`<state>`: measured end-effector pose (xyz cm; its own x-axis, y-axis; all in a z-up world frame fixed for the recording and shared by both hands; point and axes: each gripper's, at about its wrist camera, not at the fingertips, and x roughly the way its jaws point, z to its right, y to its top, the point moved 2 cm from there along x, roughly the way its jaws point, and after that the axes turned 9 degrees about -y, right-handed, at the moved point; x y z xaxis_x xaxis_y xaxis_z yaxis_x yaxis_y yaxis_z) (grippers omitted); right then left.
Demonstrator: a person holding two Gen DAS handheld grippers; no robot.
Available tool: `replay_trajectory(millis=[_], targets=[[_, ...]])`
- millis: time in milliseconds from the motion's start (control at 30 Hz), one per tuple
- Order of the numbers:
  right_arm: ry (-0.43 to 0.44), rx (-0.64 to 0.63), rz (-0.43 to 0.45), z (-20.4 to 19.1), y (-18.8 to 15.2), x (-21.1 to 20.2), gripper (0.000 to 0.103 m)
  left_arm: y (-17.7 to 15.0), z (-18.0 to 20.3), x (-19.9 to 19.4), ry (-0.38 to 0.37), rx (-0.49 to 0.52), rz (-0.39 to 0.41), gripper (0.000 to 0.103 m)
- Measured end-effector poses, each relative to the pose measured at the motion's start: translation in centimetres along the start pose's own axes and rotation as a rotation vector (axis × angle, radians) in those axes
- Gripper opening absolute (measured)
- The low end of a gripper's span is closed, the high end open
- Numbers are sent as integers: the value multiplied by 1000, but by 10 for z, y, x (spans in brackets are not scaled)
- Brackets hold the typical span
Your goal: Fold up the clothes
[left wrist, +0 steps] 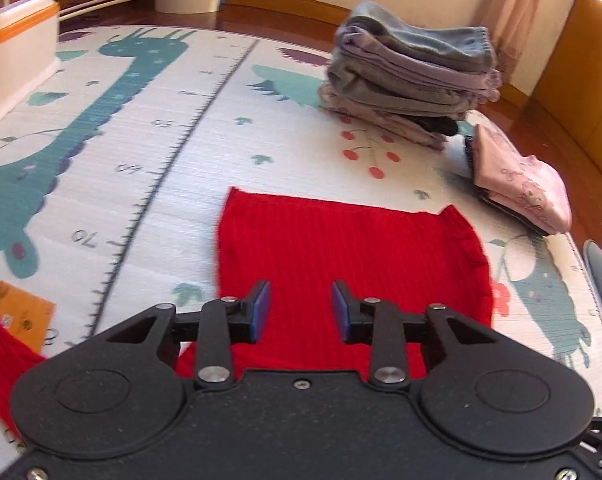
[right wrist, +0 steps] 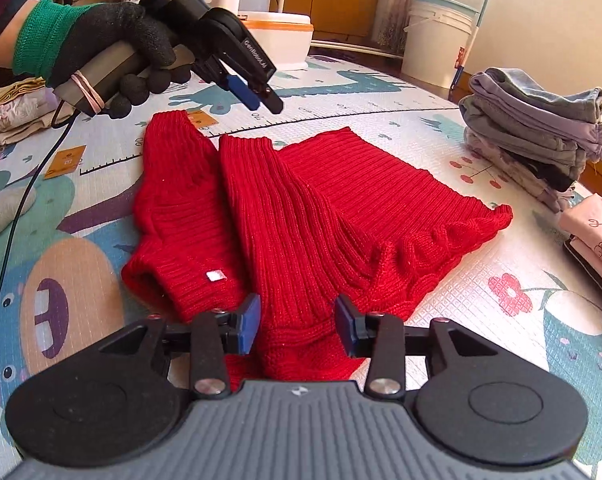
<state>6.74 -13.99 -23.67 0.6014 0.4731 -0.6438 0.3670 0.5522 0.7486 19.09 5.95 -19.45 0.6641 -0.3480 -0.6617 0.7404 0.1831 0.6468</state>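
Note:
A red ribbed knit sweater [left wrist: 341, 248] lies on the animal-print play mat [left wrist: 141, 160], folded into a narrow shape. In the right wrist view the sweater [right wrist: 301, 208] shows both sleeves laid lengthwise over its body. My left gripper [left wrist: 301, 308] hovers over the sweater's near edge, open, with nothing pinched between its blue pads. A gloved hand holds the left gripper [right wrist: 257, 96] above the sweater's far end. My right gripper [right wrist: 297, 320] stands open over the near sleeve end, the knit lying beneath the jaws, not pressed by the pads.
A stack of folded grey and lilac clothes [right wrist: 533, 132] sits at the mat's right, with a folded pink garment [right wrist: 593, 236] beside it. A white box with an orange band [right wrist: 277, 36] and a white bucket [right wrist: 437, 40] stand beyond the mat. More folded clothes [right wrist: 9, 116] lie at the left.

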Motion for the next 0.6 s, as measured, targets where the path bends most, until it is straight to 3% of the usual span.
replay_trajectory(millis=[167,433,567,600], targets=[[48,37,-32,1,-3,10,47,17,64,65,-153,117,-92,50],[115,105,-41,6,-11,10,51,31,98,146,-161,220,-227,50],[158,155,-41,12,-15,10,53,31,86,161,-131,216,-249,10],[164,162,-40,14,-15,10,53,33,80,159,-141,192,-234,10]])
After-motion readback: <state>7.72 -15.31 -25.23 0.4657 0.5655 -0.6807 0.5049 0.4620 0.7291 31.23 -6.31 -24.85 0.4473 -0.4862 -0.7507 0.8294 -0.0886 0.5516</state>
